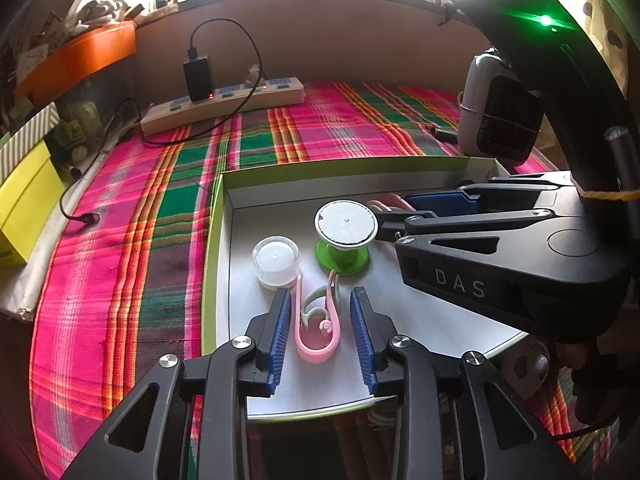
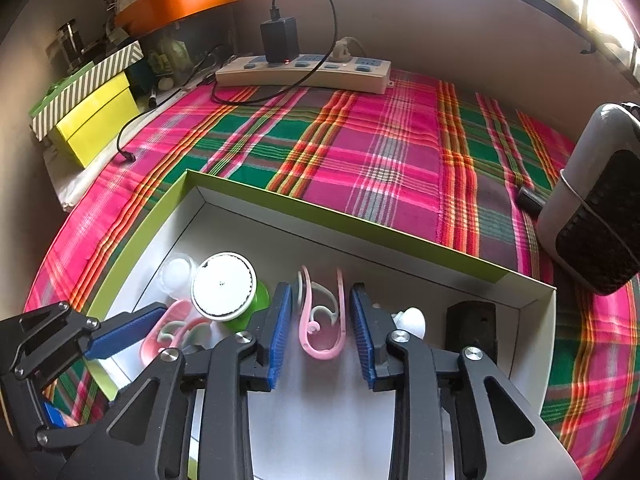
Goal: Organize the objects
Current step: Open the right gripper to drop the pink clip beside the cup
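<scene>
A white tray with green sides (image 1: 224, 216) (image 2: 400, 236) lies on the plaid cloth. In the left wrist view my left gripper (image 1: 322, 302) is open, its blue pads on either side of a pink clip (image 1: 316, 332) lying on the tray floor. A small clear jar (image 1: 276, 262) and a green spool with a white top (image 1: 345, 236) stand just beyond. In the right wrist view my right gripper (image 2: 320, 296) is open around a second pink clip (image 2: 322, 320). The left gripper (image 2: 120, 332) shows at the left over the first clip (image 2: 176, 334).
A power strip (image 1: 224, 104) (image 2: 304, 70) with a black charger and cables lies at the back. A grey speaker-like device (image 2: 592, 200) (image 1: 492, 116) stands at the right. Yellow and striped boxes (image 2: 96, 120) sit at the left. A black object (image 2: 472, 326) and a white piece (image 2: 412, 320) lie in the tray.
</scene>
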{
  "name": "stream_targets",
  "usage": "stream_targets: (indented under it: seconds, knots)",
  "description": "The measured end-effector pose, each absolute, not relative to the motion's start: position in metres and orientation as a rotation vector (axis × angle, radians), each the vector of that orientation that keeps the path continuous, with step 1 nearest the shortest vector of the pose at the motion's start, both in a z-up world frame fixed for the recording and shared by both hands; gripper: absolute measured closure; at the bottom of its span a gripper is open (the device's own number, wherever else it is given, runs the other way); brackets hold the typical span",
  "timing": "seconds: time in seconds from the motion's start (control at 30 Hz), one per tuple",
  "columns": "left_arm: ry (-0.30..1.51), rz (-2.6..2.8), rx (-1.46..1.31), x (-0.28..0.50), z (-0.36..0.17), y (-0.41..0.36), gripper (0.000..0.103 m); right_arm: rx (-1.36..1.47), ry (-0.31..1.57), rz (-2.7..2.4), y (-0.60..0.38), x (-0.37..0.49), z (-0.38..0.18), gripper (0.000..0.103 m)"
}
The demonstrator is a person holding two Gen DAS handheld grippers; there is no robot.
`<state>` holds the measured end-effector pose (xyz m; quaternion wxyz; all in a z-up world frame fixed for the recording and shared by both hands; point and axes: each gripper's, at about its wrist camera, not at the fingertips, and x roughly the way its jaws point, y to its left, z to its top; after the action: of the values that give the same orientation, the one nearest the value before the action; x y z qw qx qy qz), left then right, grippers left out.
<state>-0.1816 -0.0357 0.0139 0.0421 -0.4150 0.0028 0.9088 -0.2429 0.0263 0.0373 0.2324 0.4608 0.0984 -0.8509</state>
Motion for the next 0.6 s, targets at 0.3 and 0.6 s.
stream_targets:
  seconds: [0.3,0.6]
  knots:
    - [-0.011,2.797,-1.263,-0.175,0.019,-0.038,0.070,1.247,0.250,-2.369,0.031,-0.233,0.045,0.068]
    - [-0.010,2.815,-1.226,-0.158,0.031,-0.035,0.070,1.223,0.198,-2.398,0.040,-0.218,0.055,0.067]
